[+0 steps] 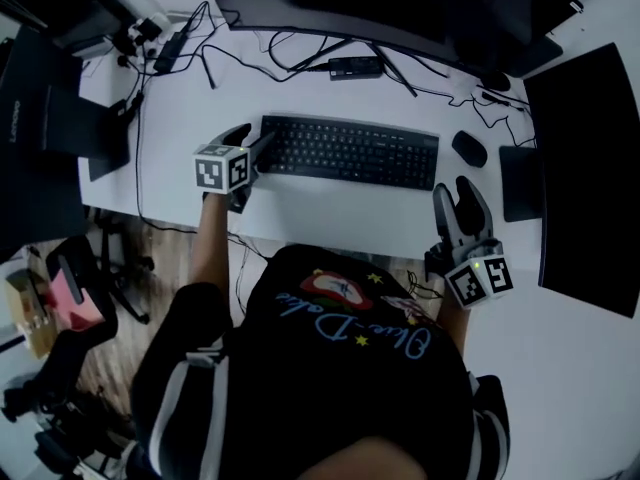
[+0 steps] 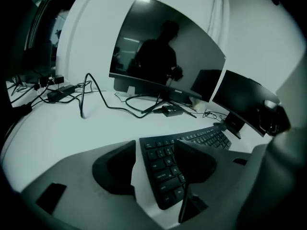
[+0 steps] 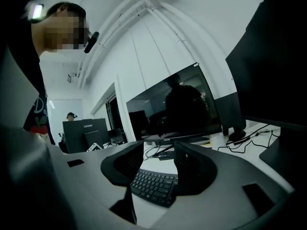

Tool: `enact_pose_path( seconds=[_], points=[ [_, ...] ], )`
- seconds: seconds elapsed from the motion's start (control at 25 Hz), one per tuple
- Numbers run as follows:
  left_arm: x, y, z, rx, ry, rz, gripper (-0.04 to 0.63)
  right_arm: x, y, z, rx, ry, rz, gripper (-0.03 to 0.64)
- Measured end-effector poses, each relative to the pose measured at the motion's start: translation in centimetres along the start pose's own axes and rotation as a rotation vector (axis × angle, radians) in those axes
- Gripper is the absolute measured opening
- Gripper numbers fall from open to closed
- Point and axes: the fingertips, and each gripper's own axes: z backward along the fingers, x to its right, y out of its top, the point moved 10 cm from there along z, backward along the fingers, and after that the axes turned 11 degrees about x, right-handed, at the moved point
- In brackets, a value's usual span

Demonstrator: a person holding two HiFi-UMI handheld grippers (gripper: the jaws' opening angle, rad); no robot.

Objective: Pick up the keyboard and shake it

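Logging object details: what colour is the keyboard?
Black; the keyboard shows clearest in the head view.

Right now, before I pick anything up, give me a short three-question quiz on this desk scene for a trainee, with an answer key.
1. True or false: the keyboard is already lifted off the desk.
2. What lies on the desk just beyond the keyboard's right end? A: a mouse. B: a cup. C: a stapler.
3. Fill in the blank: the jaws of the left gripper and of the right gripper both stand ____.

Key: 1 false, since it lies flat on the desk; 2 A; 3 open.
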Motion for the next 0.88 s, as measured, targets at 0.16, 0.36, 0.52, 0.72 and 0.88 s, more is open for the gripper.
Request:
enact_pose_path(
  seconds=[0.16,0.36,0.52,0.72,0.88],
  points=[
    [-1.3,-0.2,-2.3,-0.054,-0.021,0.018,0.23,0.0,-0.2,0.5,0.003,-0.066,0.002,0.166],
    [-2.0,-0.7,-4.1,-0.102,-0.037,0.025,0.231,0.3,-0.9,1.0,-0.019,-0.128,0.005,0.166],
    [-2.3,-0.8,-5.0,-0.111,-0.064,0.06,0.236,0.8,-1.4,1.0,-0.042,-0.157,0.015,0.166],
    [-2.2,-1.1,-5.2,-0.11,-0.069,0.117,0.236,3.2,-2.6,1.1,-0.113,-0.194,0.019,0.172],
    [-1.4,-1.3,-5.2,-0.12,-0.089,0.121,0.234,5.9,-4.3,0.9,-0.201,-0.207,0.003,0.181]
  ],
)
